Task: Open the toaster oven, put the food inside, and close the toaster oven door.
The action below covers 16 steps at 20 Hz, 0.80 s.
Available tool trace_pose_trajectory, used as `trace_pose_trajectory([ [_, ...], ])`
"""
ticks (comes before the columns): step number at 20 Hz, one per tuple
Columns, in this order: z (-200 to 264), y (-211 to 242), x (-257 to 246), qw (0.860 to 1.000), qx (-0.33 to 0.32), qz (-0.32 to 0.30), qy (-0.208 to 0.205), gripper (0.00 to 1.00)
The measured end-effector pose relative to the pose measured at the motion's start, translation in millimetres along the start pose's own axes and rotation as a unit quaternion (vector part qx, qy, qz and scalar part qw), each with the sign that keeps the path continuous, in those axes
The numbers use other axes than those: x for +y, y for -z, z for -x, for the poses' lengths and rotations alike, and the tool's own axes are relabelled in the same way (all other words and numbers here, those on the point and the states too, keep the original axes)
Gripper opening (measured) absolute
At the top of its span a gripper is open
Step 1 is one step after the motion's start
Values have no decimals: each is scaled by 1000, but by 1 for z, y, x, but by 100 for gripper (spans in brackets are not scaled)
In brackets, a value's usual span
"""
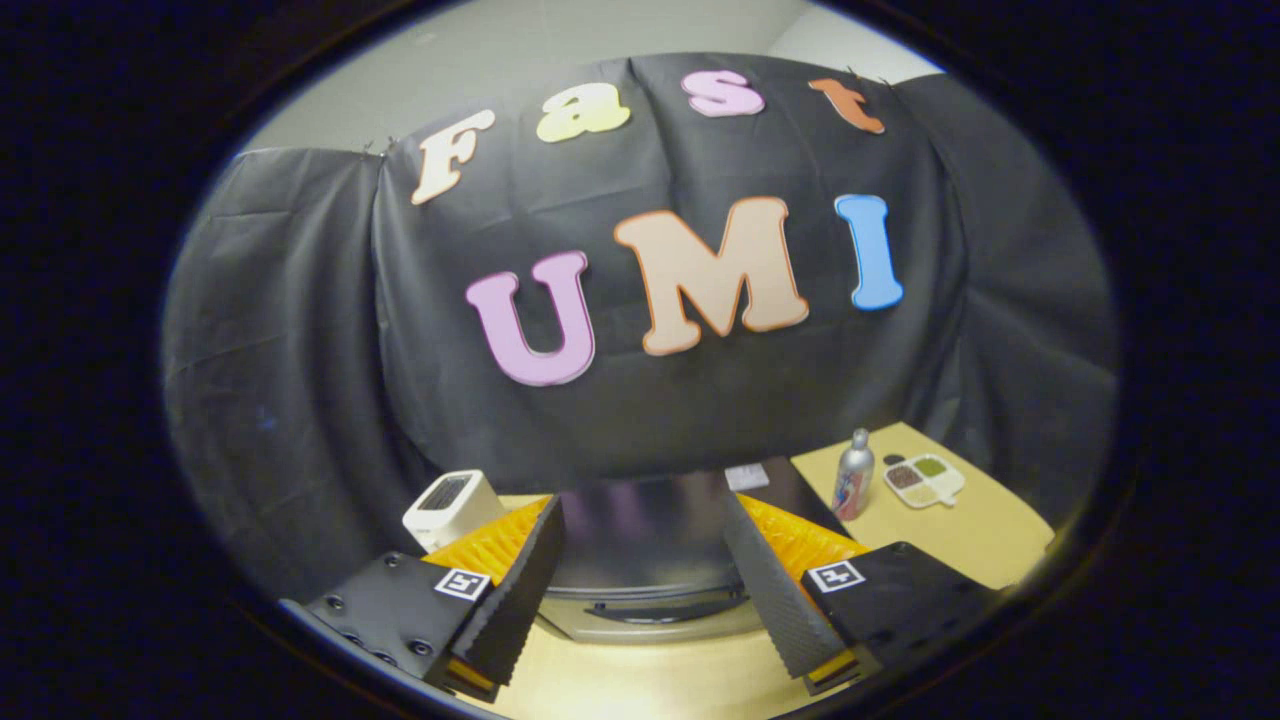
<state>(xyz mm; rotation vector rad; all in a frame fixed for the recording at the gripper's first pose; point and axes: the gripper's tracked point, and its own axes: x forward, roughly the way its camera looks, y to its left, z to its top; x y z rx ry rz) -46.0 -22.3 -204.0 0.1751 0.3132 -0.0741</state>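
hand-held gripper [645, 590] | fingers spread wide apart | nothing held between them | pointing forward, level

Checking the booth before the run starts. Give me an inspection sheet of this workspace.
Surface: pale wooden table, bare near the fingers.
Job's things: dark-topped toaster oven between and just ahead of the fingers, door shut; food not identified.
Clutter: silver metal bottle upright; white sectioned dish beside it; small white boxy appliance.
Grippers: gripper open, holding nothing.
Cables: nothing seen.
Surroundings: black cloth wall.

Bottle [853, 475], divided dish [924, 479], white box [452, 507].
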Motion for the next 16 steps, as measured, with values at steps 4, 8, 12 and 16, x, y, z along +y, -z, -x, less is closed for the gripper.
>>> trace_pose_trajectory([
  [4, 7, -66, -3, 998, -58, 25, 0, 99],
  [8, 12, -114, -17, 994, -99, 45, 12, 99],
  [12, 11, -152, -49, 988, -136, 49, 47, 99],
  [16, 13, -175, -97, 981, -160, 48, 98, 99],
])
